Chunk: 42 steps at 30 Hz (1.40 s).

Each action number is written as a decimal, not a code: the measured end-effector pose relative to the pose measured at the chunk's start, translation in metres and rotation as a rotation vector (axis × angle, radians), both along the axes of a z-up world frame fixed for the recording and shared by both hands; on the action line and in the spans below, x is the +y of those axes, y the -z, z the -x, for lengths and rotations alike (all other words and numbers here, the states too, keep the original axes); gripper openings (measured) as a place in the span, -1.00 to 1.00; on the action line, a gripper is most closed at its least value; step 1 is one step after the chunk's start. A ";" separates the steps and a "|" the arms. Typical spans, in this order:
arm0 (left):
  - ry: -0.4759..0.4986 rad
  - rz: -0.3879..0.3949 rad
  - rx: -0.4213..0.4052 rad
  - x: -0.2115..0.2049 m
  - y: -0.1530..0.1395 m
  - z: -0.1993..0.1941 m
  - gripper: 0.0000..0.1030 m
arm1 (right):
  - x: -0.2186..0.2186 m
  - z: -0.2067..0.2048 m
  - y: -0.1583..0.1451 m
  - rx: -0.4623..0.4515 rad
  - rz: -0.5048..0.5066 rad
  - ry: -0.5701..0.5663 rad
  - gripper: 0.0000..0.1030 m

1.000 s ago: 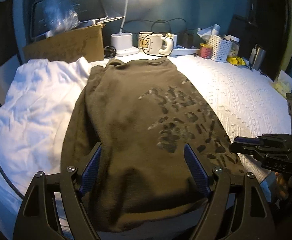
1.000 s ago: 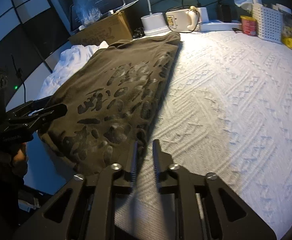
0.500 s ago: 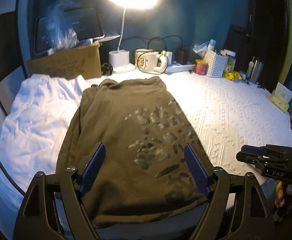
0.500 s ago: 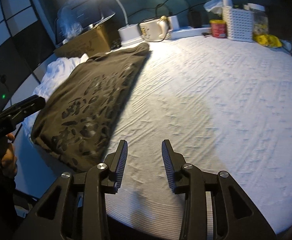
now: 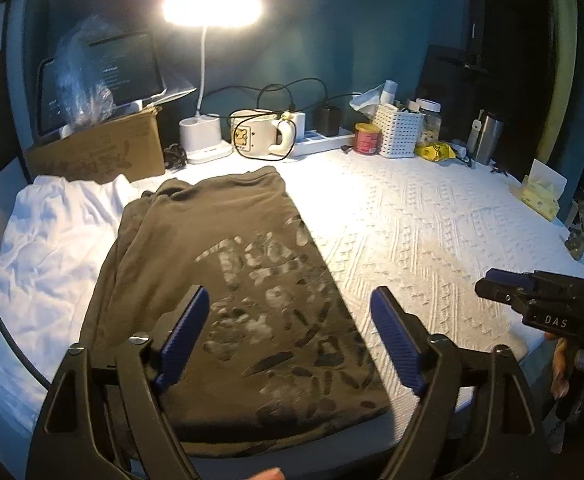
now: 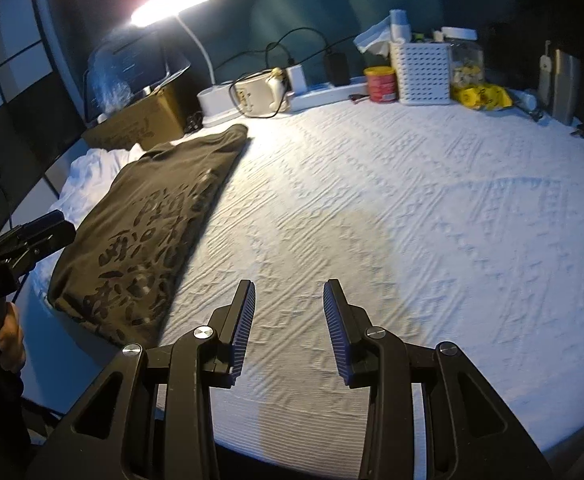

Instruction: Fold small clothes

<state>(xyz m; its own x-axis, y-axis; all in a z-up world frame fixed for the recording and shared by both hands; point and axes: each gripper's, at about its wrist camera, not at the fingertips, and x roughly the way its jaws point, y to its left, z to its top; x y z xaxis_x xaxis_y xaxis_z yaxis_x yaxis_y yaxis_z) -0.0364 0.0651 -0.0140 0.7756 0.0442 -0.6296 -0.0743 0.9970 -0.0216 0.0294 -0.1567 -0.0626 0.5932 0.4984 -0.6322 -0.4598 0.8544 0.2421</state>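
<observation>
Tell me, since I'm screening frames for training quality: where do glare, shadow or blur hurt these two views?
Left wrist view: the desk lamp blows out white, and the olive shirt goes murky at its near hem. Right wrist view: the lamp flares pinkish, a soft shadow crosses the white bedspread, and fisheye bending darkens the corners.

Both cameras ride the claws at the worktop's (image 5: pixel 431 220) near edge, tilted down and facing the back wall. The left view looks along the shirt (image 5: pixel 220 280), close above its near end. The right view sits further right over bare worktop. Both share the shirt, the lamp (image 6: pixel 172 4) and the back-edge clutter.
</observation>
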 end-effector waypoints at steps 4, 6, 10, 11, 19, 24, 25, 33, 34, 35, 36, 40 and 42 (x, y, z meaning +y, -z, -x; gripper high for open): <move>0.020 -0.016 -0.028 -0.011 -0.008 -0.001 0.84 | -0.013 0.000 -0.010 -0.020 0.003 0.031 -0.26; 0.036 -0.028 -0.046 -0.016 -0.012 -0.001 0.85 | -0.019 0.000 -0.015 -0.032 0.008 0.042 -0.26; 0.051 -0.035 -0.088 -0.023 -0.022 -0.002 0.88 | -0.028 0.002 -0.027 -0.062 0.027 0.074 -0.25; 0.056 -0.036 -0.102 -0.025 -0.026 -0.002 0.90 | -0.030 0.002 -0.031 -0.072 0.031 0.083 -0.25; 0.086 -0.053 -0.181 -0.039 -0.049 -0.002 0.96 | -0.048 0.008 -0.062 -0.157 0.033 0.127 0.48; 0.090 -0.076 -0.225 -0.044 -0.062 0.000 0.96 | -0.053 0.013 -0.078 -0.201 0.039 0.136 0.48; 0.084 -0.088 -0.237 -0.045 -0.064 0.001 0.96 | -0.054 0.014 -0.082 -0.210 0.041 0.137 0.48; 0.069 -0.091 -0.311 -0.042 -0.084 0.006 0.96 | -0.062 0.027 -0.114 -0.300 0.049 0.152 0.48; 0.065 -0.085 -0.322 -0.042 -0.087 0.007 0.96 | -0.062 0.028 -0.118 -0.309 0.049 0.155 0.48; 0.062 -0.080 -0.326 -0.041 -0.090 0.008 0.96 | -0.063 0.030 -0.121 -0.319 0.049 0.156 0.48; 0.055 -0.077 -0.327 -0.040 -0.092 0.008 0.96 | -0.063 0.033 -0.126 -0.333 0.048 0.158 0.48; 0.038 -0.061 -0.338 -0.035 -0.101 0.009 0.96 | -0.065 0.038 -0.139 -0.369 0.045 0.163 0.48; 0.031 -0.072 -0.348 -0.034 -0.105 0.011 0.96 | -0.065 0.042 -0.145 -0.386 0.045 0.163 0.48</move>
<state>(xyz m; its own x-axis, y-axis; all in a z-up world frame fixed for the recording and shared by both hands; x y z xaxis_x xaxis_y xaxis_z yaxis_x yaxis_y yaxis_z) -0.0472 0.0312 0.0912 0.9449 0.0516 -0.3232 -0.0441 0.9986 0.0305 -0.0121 -0.2220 0.0828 0.8594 0.3554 -0.3674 -0.3674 0.9292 0.0395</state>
